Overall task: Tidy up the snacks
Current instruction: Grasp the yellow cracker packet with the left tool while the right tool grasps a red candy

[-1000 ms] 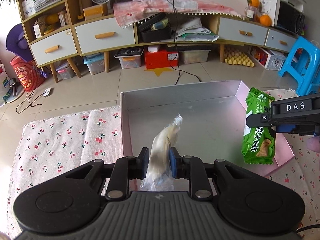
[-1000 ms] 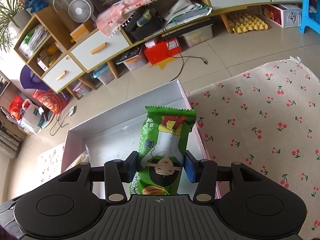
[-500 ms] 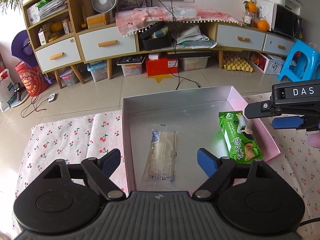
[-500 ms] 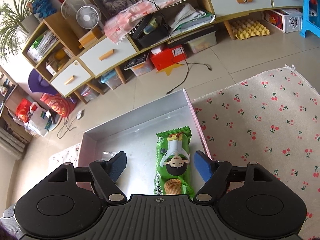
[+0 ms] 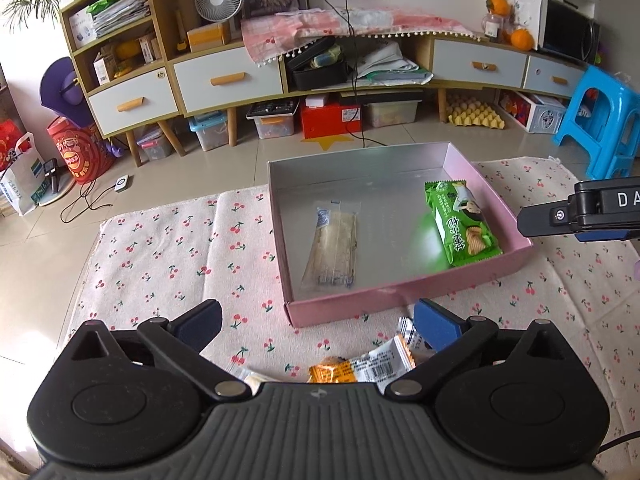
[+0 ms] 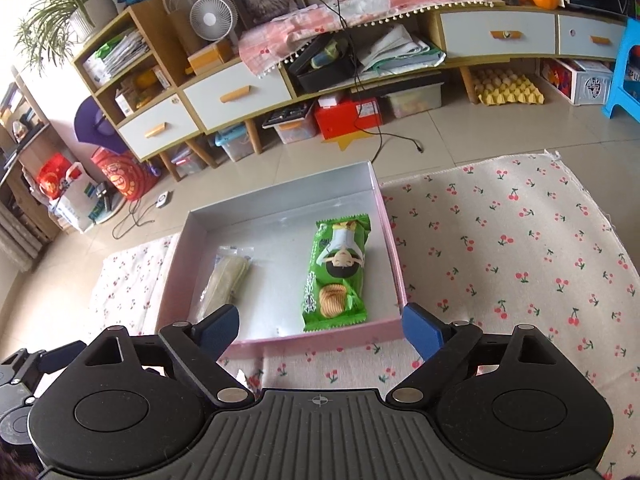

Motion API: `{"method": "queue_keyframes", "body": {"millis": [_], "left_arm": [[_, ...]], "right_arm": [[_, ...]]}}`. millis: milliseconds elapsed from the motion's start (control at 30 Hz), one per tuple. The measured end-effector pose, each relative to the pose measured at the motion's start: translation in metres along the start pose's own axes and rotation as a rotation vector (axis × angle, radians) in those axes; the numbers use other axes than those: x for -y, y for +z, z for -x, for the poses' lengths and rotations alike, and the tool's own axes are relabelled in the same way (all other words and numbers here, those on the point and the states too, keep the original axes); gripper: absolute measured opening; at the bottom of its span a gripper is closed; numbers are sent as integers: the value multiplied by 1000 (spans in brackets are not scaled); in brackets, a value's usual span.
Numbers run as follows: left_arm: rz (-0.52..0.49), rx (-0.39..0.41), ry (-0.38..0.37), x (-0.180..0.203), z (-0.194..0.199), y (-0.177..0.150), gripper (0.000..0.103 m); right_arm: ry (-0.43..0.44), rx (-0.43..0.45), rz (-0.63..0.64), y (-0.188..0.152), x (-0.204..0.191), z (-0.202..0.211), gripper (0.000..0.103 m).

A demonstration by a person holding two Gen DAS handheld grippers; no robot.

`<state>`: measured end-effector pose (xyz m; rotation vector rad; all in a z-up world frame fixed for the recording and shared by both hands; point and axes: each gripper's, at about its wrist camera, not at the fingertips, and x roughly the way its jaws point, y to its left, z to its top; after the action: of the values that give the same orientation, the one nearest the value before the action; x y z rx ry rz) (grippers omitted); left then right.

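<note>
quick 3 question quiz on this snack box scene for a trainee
1. True or false: the green crisp packet lies flat inside the shallow pink box.
2. Which snack in the box is nearer the box's left wall?
A. green crisp packet
B. clear-wrapped pale snack
3. Fill in: on the cherry-print cloth by the left gripper lies an orange and ___ wrapper.

Key: 1 true; 2 B; 3 white.
</note>
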<state>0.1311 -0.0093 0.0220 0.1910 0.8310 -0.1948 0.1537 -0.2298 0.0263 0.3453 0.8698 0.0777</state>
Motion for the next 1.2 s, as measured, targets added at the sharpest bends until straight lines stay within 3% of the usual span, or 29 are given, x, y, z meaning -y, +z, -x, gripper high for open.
{"method": "queue_keyframes", "body": {"millis": [533,833,933,1033,1200], "left_arm": [[51,-67,8,-25,13,-54,102],[47,-131,8,-47,17,-89,102],[134,-166,-30,-61,17,-92,102],[291,-215,-88,-78,15,-97,101],[536,-304,-179,-95,9,-107,89]], "right_arm": [[-34,-35,117,-63,-2,16,95],[23,-98,234,-98,-27,13,95],[79,-124,252,-106,-41,13,95],[123,-149,277,-113,-56,13,95],[209,-210,277,-124,-74,9,95]]}}
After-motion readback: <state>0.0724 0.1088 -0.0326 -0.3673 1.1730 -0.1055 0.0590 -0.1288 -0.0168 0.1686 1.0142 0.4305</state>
